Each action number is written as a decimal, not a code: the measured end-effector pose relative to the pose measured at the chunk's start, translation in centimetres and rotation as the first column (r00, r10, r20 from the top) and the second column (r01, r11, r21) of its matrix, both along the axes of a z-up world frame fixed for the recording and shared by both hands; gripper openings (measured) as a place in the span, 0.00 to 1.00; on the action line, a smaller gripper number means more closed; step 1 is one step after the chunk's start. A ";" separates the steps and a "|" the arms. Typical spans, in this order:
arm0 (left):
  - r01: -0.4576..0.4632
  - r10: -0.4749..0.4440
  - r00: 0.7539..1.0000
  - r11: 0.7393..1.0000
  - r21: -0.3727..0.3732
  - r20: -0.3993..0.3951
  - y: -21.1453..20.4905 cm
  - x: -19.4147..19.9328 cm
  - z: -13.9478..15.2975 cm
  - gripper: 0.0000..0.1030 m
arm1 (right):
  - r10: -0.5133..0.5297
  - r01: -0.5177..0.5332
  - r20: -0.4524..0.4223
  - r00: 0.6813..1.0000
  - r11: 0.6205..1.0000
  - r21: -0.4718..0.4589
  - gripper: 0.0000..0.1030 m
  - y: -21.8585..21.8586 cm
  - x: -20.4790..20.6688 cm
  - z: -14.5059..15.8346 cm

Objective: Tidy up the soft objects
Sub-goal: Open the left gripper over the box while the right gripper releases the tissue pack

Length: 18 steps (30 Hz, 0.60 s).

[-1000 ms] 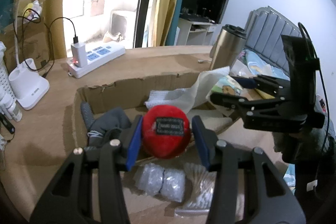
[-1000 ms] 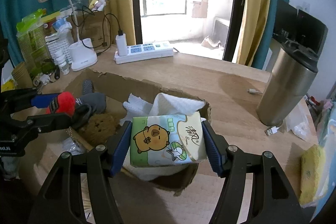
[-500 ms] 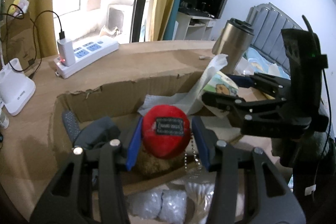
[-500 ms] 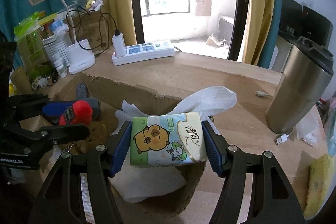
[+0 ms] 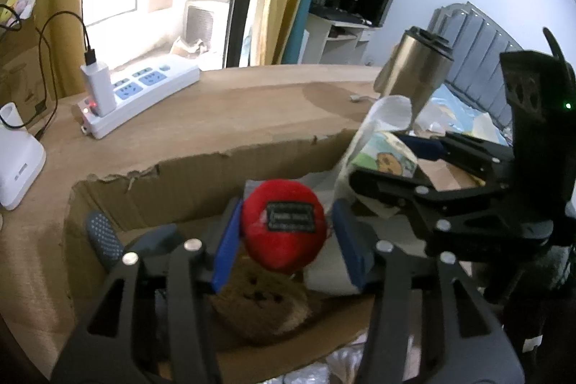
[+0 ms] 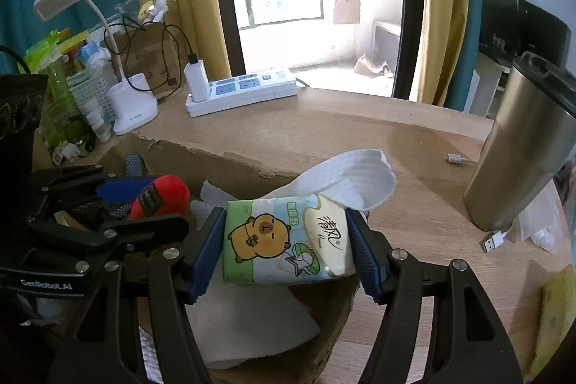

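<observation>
Red plush ball [image 5: 283, 228] clamped in left gripper [image 5: 284, 240], above cardboard box [image 5: 201, 175]. Tissue pack [image 6: 288, 240] clamped in right gripper [image 6: 286, 249], over box's right end. Risk: loose tissue sheet [image 6: 345, 179] snagging; grippers near, could collide.

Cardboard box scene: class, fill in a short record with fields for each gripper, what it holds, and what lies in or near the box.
left gripper: shut on red plush, above the box
right gripper: shut on tissue pack
box: torn cardboard, open top
in box: brown plush, white paper towel
behind box: power strip
right of box: steel tumbler
</observation>
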<state>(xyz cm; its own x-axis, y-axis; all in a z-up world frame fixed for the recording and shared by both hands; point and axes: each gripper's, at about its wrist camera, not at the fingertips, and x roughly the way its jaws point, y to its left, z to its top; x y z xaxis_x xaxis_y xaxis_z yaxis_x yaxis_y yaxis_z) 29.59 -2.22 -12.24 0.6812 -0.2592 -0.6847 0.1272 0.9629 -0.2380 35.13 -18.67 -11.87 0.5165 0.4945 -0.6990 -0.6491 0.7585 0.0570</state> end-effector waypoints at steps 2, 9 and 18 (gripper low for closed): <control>-0.005 0.005 1.000 1.000 0.002 -0.006 0.1 0.1 -0.1 0.52 | -0.002 0.002 -0.001 1.000 1.000 -0.001 0.67 0.1 -0.1 0.0; -0.015 0.015 1.000 1.000 -0.004 0.003 0.5 -0.5 0.1 0.60 | -0.001 0.001 0.009 1.000 1.000 0.008 0.72 0.2 -0.6 0.5; -0.030 0.031 0.999 0.999 -0.032 0.034 1.3 -1.8 1.3 0.65 | -0.007 0.007 0.024 1.000 1.000 0.000 0.73 0.3 -1.8 1.2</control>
